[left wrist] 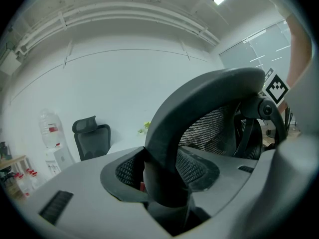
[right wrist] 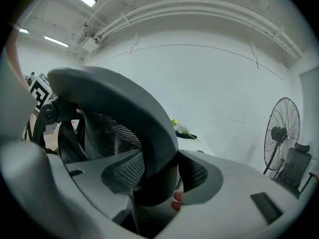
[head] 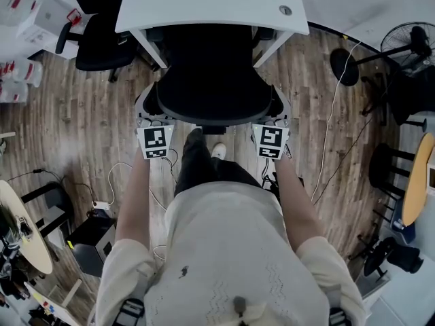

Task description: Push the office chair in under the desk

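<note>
Left tongs [left wrist: 165, 176]: closed on the left edge of the office chair's [head: 211, 80] backrest frame, pads pressed to either side of it.
Right tongs [right wrist: 158, 179]: closed likewise on the right edge.
Office chair: black, mesh-backed, on the wooden floor [head: 75, 128]. Its front lay beneath the near edge of the white table [head: 204, 5], the backrest outside, toward the person.

Standing here, I can't read a single word or number. The left cube [head: 155, 142] and right cube [head: 270, 141] show only black-and-white square markers. Red labels on the boxes [head: 46, 15] and bottle [left wrist: 50, 131] are too small to read.
</note>
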The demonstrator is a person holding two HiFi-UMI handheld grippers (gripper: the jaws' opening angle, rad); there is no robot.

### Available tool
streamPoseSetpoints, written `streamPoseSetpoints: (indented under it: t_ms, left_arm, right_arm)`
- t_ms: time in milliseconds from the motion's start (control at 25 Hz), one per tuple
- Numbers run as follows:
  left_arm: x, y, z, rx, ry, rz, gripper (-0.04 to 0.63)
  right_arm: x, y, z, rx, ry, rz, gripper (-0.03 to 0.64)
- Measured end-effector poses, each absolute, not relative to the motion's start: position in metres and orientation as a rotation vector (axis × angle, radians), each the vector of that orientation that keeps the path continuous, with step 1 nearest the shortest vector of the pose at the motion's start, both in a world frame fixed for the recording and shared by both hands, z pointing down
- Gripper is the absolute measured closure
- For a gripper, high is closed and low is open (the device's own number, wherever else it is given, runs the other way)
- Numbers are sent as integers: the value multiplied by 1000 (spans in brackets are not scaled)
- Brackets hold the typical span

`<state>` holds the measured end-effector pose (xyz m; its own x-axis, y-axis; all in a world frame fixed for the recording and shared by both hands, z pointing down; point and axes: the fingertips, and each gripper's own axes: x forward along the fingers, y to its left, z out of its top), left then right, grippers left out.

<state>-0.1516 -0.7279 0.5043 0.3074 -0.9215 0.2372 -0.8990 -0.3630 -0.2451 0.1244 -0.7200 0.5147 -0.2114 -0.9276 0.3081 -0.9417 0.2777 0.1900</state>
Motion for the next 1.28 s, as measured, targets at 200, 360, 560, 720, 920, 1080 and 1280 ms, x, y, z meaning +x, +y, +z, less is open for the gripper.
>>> streamPoseSetpoints:
  t_ms: [200,360,560,720,920,1080,1280]
  left_arm:
    - [-153,-731,507,-2488,1727,-524,382]
    - [-154,-731,508,-2494,1722,-524,382]
    - [-155,-731,507,-2498,1713,-525,382]
    - [-155,-732,507,-2499,1709,-529,382]
    - [-158,-733,508,-2511,1698,-532,382]
    - [-159,-728,507,-2493,1709,-524,382]
    - [-156,-726,508,-2487,1715,-518,380]
  right_arm:
    - [123,-723,517,1699,-2190,53,396]
    - [122,-722,519,1701,-2188,59,396]
    - [121,-722,517,1704,-2184,57,396]
    - [121,-722,518,1703,-2184,62,396]
    - [117,-723,518,1708,-2177,58,396]
    - [117,-719,517,1703,-2185,56,396]
    - [119,-717,518,1691,-2202,64,396]
